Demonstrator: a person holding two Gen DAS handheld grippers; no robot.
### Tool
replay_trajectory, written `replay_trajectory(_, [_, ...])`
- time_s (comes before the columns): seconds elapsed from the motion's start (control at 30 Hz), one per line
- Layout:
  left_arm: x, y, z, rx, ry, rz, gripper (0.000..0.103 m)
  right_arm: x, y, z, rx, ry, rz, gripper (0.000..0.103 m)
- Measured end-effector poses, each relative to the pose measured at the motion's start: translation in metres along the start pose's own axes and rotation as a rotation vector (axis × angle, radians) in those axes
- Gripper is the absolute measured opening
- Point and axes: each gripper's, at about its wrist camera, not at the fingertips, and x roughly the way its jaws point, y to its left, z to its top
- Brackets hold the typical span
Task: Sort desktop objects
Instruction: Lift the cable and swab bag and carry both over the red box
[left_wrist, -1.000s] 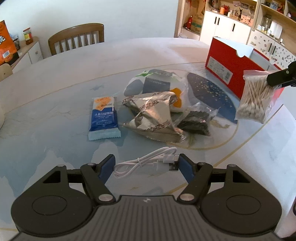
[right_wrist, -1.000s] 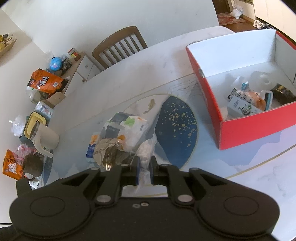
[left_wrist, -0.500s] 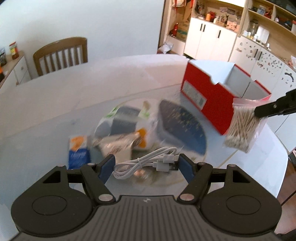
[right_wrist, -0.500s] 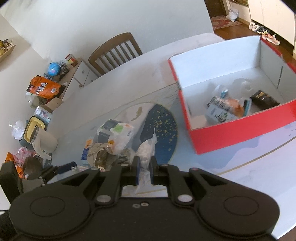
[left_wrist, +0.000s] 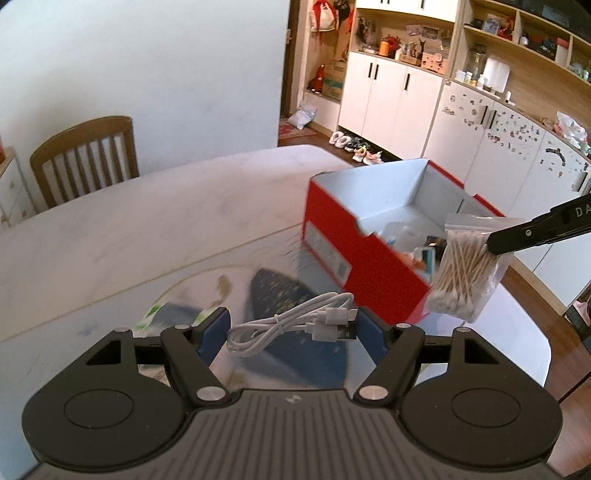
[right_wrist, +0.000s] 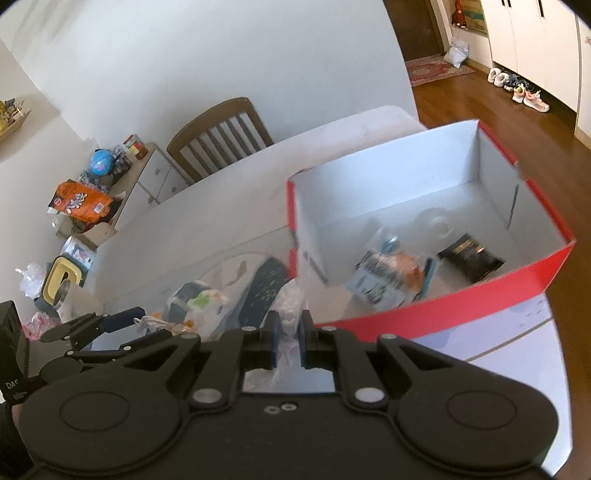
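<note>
A: Where's the box (left_wrist: 354, 254) placed?
B: On the bench (left_wrist: 147, 221), right of the packets (right_wrist: 199, 306). Some packets are seen inside it too.
A: And the cable (left_wrist: 295, 325)?
B: Held between the left gripper (left_wrist: 291, 332) fingers, above the bench. The swab bag (left_wrist: 465, 273) is hung from the right gripper (right_wrist: 287, 343), just before the box's near wall. A chair (left_wrist: 85, 158) is tucked behind the bench.

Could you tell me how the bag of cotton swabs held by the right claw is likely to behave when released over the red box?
The bag of cotton swabs looks light and floppy: it sags below the right claw. It should drop softly into the red box without rolling.
</note>
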Motion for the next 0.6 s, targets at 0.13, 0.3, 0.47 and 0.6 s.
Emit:
replay_trajectory(0.13, [0.010,-0.020,0.016,0.018,-0.013,-0.011,0.074,-0.008,-0.020,0.011,-0.006,-0.013,-0.007,0.009])
replay_trajectory(0.3, [0.022,-0.047,0.036,0.049,-0.026,-0.018,0.074,-0.015,-0.043,0.022,-0.006,-0.023,-0.013,0.009])
replay_trajectory(0.47, [0.036,-0.071,0.051,0.078,-0.039,-0.021,0.074,-0.021,-0.064,0.032,-0.007,-0.033,-0.020,0.009])
replay_trajectory(0.6, [0.046,-0.085,0.063,0.093,-0.046,-0.021,0.074,-0.023,-0.078,0.041,-0.010,-0.046,-0.027,0.009])
